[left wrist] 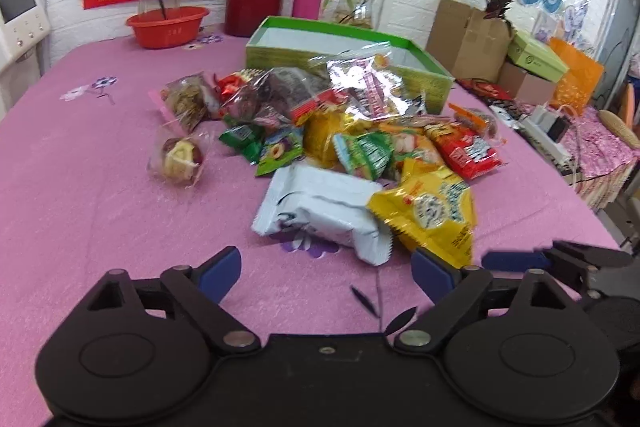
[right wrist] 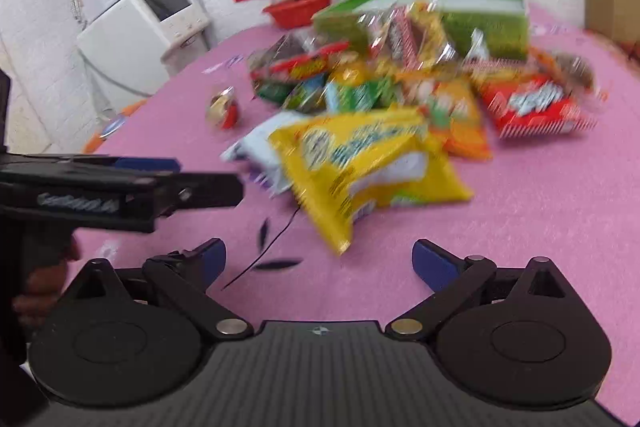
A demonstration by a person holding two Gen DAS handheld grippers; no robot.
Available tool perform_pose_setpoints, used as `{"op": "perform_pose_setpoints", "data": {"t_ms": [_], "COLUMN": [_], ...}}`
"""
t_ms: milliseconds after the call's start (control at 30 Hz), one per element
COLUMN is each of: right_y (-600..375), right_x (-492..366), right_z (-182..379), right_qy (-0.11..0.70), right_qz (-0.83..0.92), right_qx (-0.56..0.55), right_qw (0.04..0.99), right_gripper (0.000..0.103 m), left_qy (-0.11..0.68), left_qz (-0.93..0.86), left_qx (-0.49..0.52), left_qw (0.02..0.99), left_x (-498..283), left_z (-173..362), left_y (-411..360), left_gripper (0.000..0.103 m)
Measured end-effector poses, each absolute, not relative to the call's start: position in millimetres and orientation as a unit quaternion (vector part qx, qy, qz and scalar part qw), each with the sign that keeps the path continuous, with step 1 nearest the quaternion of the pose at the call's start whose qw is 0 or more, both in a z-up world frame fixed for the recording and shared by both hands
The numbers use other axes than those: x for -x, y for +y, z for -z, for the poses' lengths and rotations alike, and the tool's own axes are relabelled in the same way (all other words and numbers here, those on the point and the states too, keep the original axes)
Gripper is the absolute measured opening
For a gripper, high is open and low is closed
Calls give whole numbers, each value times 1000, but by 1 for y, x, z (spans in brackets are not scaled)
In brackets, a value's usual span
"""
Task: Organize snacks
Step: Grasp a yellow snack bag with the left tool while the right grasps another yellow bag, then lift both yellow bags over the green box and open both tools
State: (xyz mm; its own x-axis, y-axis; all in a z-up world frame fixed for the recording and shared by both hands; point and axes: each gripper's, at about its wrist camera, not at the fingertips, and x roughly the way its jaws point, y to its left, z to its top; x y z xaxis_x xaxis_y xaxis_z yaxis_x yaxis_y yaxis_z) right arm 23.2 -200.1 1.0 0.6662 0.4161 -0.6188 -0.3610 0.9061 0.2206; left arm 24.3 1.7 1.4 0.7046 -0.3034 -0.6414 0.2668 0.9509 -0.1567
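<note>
both claws, left claw [left wrist: 326, 273] and right claw [right wrist: 320, 261], gape empty. the yellow packet [right wrist: 372, 163] lies just ahead of the right claw; pinch its near edge, then lift toward the green box [right wrist: 472, 15] beyond.

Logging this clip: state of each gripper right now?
Left gripper: open, holding nothing.
Right gripper: open, holding nothing.

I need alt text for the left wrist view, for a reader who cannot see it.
A pile of snack packets lies on a pink tablecloth in front of an open green box. The open left gripper faces a white packet and a yellow packet.
</note>
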Motion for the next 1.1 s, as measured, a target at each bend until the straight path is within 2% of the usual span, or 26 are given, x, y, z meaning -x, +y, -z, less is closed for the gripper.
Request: {"op": "perform_pose_setpoints", "data": {"t_ms": [67, 100, 167, 200, 233, 300, 600, 667, 700, 733, 767, 900, 933, 1000, 1100], "right_y": [-200, -198, -194, -193, -192, -192, -212, -216, -218, -221, -222, -224, -223, -223, -230], "right_x": [-31, -34, -42, -45, -48, -56, -66, -60, -57, -55, -53, -51, -50, -47, -46], "right_z": [0, 1, 4, 6, 8, 12, 12, 12, 12, 12, 12, 15, 15, 13, 5], "right_qy": [330, 325, 312, 302, 296, 299, 313, 316, 315, 315, 317, 328, 329, 325, 317], "right_qz": [-225, -232, -236, -240, -242, -243, -226, -226, -225, -224, -224, -227, -226, -222, -218], "right_qx": [-23, -11, 24, 41, 55, 71, 44, 45, 44, 42, 43, 36, 39, 46, 30], "right_qw": [917, 917, 920, 922, 923, 920, 921, 920, 921, 921, 921, 917, 916, 918, 923], "right_gripper": [103, 103, 103, 103, 103, 103, 103, 103, 103, 103, 103, 103, 88, 71, 57], "left_qy": [347, 346, 351, 356, 360, 367, 369, 388, 400, 409, 415, 423, 422, 418, 400], "left_qz": [173, 183, 206, 214, 220, 231, 274, 289, 295, 299, 305, 308, 308, 309, 310], "left_qx": [31, 33, 40, 41, 40, 41, 14, 20, 26, 30, 32, 28, 25, 26, 16], "left_qw": [921, 919, 913, 909, 906, 900, 888, 875, 868, 862, 857, 852, 852, 854, 862], "left_x": [-28, -31, -39, -44, -48, -57, -76, -84, -89, -91, -93, -98, -98, -96, -91], "left_z": [-5, -6, -6, -6, -5, -5, -11, -6, -3, -2, 0, 5, 5, 3, -8], "left_y": [-2, -3, -9, -13, -16, -22, -56, -63, -65, -67, -70, -82, -84, -86, -90], "left_gripper": [101, 93, 86, 77, 61, 48, 53, 50, 45, 29, 24, 24, 23, 23, 22]}}
